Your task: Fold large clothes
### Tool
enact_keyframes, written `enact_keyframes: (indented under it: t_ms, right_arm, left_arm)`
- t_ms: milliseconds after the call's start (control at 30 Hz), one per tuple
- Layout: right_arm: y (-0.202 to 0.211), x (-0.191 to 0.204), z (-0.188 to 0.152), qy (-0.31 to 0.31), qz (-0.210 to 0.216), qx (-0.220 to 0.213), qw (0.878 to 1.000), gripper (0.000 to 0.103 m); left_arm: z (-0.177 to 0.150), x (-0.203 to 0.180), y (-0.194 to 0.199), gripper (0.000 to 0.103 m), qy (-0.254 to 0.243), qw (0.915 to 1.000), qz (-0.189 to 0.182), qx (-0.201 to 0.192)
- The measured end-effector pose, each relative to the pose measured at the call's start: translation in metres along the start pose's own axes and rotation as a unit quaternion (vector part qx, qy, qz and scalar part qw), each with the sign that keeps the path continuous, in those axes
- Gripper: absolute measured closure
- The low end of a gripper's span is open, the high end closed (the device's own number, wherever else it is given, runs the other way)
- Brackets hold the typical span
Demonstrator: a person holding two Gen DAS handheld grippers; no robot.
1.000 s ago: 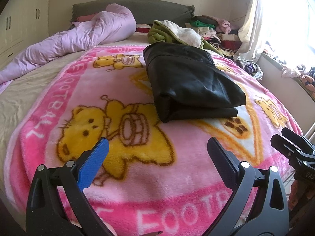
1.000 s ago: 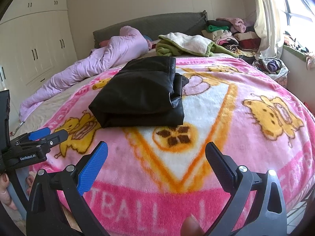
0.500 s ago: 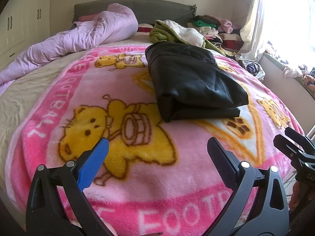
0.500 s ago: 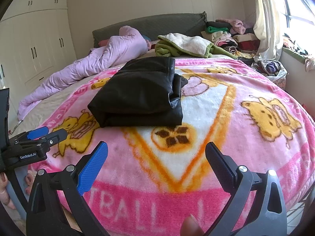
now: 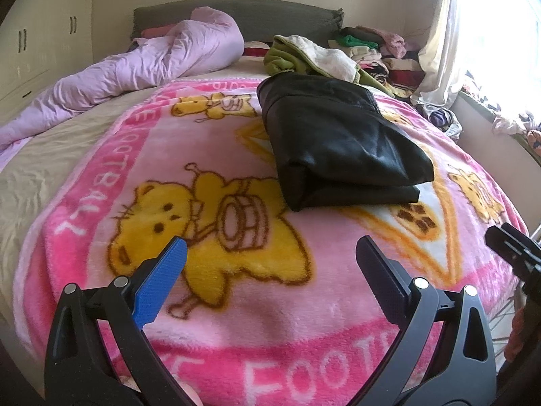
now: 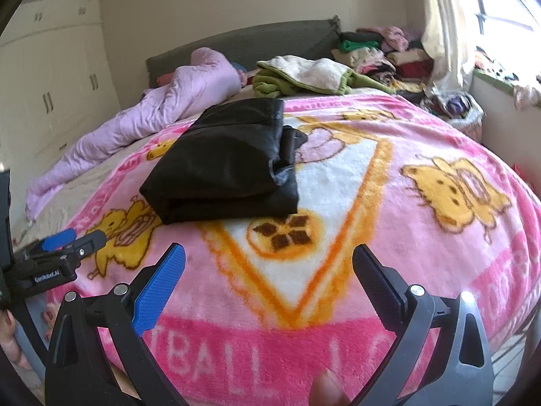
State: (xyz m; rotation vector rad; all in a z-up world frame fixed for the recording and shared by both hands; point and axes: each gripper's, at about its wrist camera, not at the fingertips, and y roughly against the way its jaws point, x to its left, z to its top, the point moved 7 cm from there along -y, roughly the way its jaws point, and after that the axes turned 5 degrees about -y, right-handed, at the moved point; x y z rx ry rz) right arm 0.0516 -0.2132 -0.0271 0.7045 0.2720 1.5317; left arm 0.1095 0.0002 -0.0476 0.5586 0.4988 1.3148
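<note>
A black garment (image 5: 338, 138) lies folded into a thick rectangle on the pink cartoon blanket (image 5: 209, 142); it also shows in the right wrist view (image 6: 226, 165). My left gripper (image 5: 270, 257) is open and empty, held above the blanket's near part, well short of the garment. My right gripper (image 6: 268, 264) is open and empty, also near the bed's front edge. The left gripper shows at the left edge of the right wrist view (image 6: 57, 253), and the right gripper at the right edge of the left wrist view (image 5: 514, 247).
A crumpled lilac duvet (image 5: 142, 67) lies along the bed's left side. A green and cream garment (image 5: 311, 57) lies behind the black one. Stacked clothes (image 5: 378, 47) sit at the back right by the curtain (image 5: 443, 34). Wardrobes (image 6: 61, 77) stand left.
Both grippers have drifted slightly, so the folded black garment sits a little differently in each view. Both stay open and empty; the garment has not moved.
</note>
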Motion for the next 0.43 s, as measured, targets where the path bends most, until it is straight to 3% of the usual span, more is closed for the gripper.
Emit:
enact_keyframes:
  t_ms: [133, 233, 300, 367, 433]
  right_arm:
    - [0.007, -0.028, 0.005, -0.041, -0.019, -0.008, 0.999, 0.004]
    - [0.019, -0.077, 0.008, -0.084, -0.06, -0.019, 0.994, 0.004]
    - [0.031, -0.131, 0.008, -0.123, -0.112, -0.031, 0.986, 0.004]
    - [0.051, -0.201, 0.003, -0.163, -0.194, -0.052, 0.966, 0.005]
    - [0.077, -0.279, -0.008, -0.207, -0.29, -0.067, 0.932, 0.005]
  left_arm:
    - [0.004, 0.011, 0.003, 0.009, 0.016, 0.9998, 0.009, -0.005]
    - [0.014, 0.042, 0.003, 0.009, 0.05, 0.9986, 0.015, -0.006]
    - [0.023, 0.078, 0.0, 0.009, 0.083, 0.9962, 0.024, -0.005]
    - [0.03, 0.117, -0.002, 0.009, 0.1, 0.9935, 0.054, -0.005]
    - [0.038, 0.175, -0.008, 0.009, 0.092, 0.9881, 0.123, -0.006]
